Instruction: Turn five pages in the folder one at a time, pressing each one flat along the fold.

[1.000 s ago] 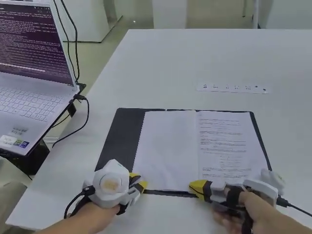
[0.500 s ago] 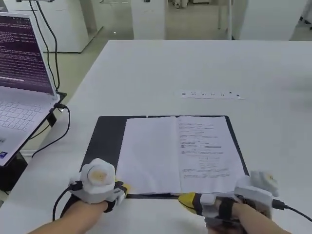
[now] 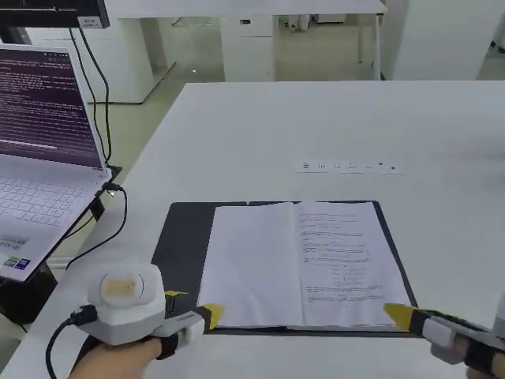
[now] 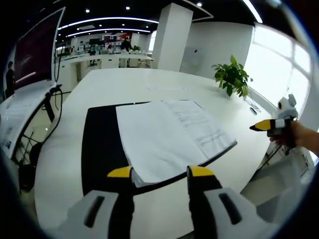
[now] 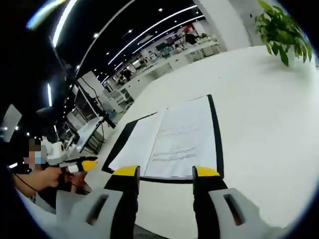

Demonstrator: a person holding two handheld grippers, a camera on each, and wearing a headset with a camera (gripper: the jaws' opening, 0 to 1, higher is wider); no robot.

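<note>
Item one, the folder point(image 3: 183, 237): black cover, lying open and flat on the white table point(image 3: 316, 118), towards its near edge. The blank left page point(image 3: 248, 264) and the printed right page point(image 3: 343, 260) meet at the fold point(image 3: 298, 264), and both sheets lie level with no corner lifted.

Item two, my right gripper point(image 3: 402, 316): jaws spread, nothing between them. A second ago its yellow tip sat at the near edge by the fold. Now it sits at the near right corner of the printed page, just beside the cover's edge. I read that as the pressing stroke being over and the next page being lined up for lifting. How many of the five turns are done, I cannot tell.

Item three, my left gripper point(image 3: 197, 306): jaws spread, gripping nothing. It has stayed at the near left corner of the blank page, and in its own view the near edge of the pages lies just beyond its tips.

Item four, surroundings: a laptop point(image 3: 39, 150) with a lit screen to the left, on a lower surface beside the table; a black cable point(image 3: 118, 213) hanging from it; a white strip with small markings point(image 3: 351, 166) on the table beyond the folder; a potted plant point(image 4: 232, 77) far off to the right.
</note>
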